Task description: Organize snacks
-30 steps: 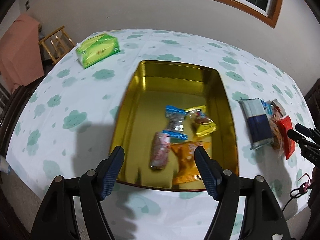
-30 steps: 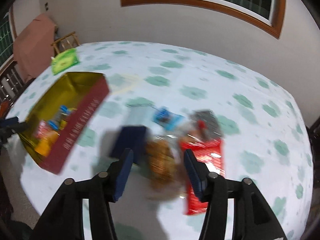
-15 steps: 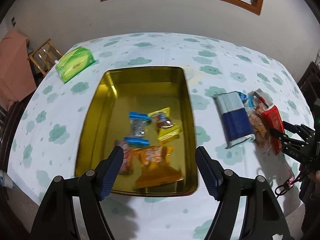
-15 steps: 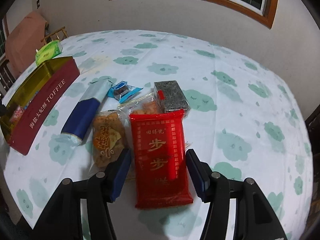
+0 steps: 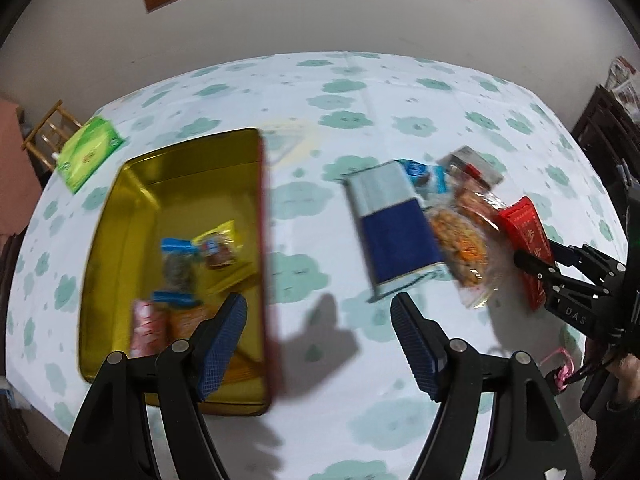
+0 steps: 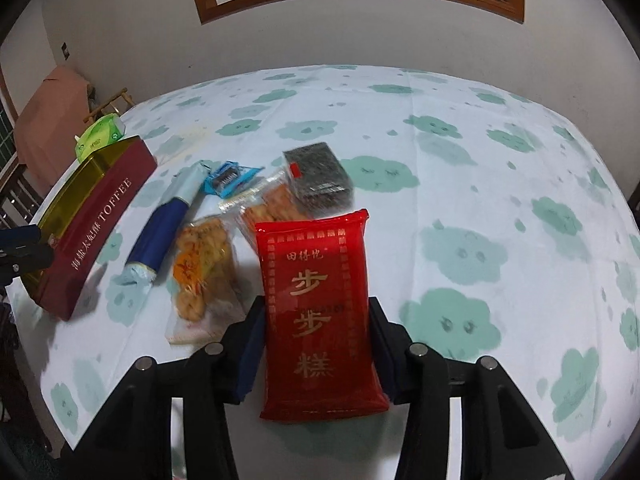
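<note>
Now the right gripper (image 6: pixel 316 344) clamps the red snack packet (image 6: pixel 320 300) near the table's (image 6: pixel 480 160) front edge, while the left gripper (image 5: pixel 320 340) hovers open-jawed beside the gold tin (image 5: pixel 120 240).

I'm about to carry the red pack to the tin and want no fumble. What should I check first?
1. Red pack between right tool fingers: ok.
2. Grip firmly closed: cannot tell.
3. Tin open, far end bare: ok.
4. Left tool open and empty: ok.
5. Left tool clear of the tin: not ok, it is over the near edge.
6. Cracker bag free of the pack: cannot tell.
</note>
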{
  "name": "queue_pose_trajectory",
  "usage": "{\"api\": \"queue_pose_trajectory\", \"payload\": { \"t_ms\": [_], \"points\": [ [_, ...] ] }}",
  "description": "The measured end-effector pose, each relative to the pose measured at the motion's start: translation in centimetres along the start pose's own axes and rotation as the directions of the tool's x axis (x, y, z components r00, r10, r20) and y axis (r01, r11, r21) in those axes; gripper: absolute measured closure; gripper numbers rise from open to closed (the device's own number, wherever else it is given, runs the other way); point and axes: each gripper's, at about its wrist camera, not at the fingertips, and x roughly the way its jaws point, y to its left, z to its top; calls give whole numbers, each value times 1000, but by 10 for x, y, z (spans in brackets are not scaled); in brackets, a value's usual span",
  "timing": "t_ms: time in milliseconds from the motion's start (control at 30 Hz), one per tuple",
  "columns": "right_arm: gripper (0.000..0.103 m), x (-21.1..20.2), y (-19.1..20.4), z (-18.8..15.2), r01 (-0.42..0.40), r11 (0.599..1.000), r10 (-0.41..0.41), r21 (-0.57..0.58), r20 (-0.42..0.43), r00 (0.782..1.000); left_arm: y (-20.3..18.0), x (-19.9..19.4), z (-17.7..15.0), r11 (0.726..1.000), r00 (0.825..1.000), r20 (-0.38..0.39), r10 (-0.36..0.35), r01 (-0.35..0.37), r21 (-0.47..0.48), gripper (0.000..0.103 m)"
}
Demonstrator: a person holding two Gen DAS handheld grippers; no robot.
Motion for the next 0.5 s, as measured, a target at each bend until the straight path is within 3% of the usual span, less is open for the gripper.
{"api": "queue_pose_trajectory", "payload": {
  "t_ms": [200, 500],
  "points": [
    [55, -9, -20, -7, 112, 993, -113, 27, 31, 993, -22, 9, 9, 999, 999, 4, -32, 32, 14, 32],
    [57, 8, -61, 13, 185, 975, -194, 127, 63, 979, -34, 30, 28, 999, 999, 7, -45, 45, -6, 32]
  ]
}}
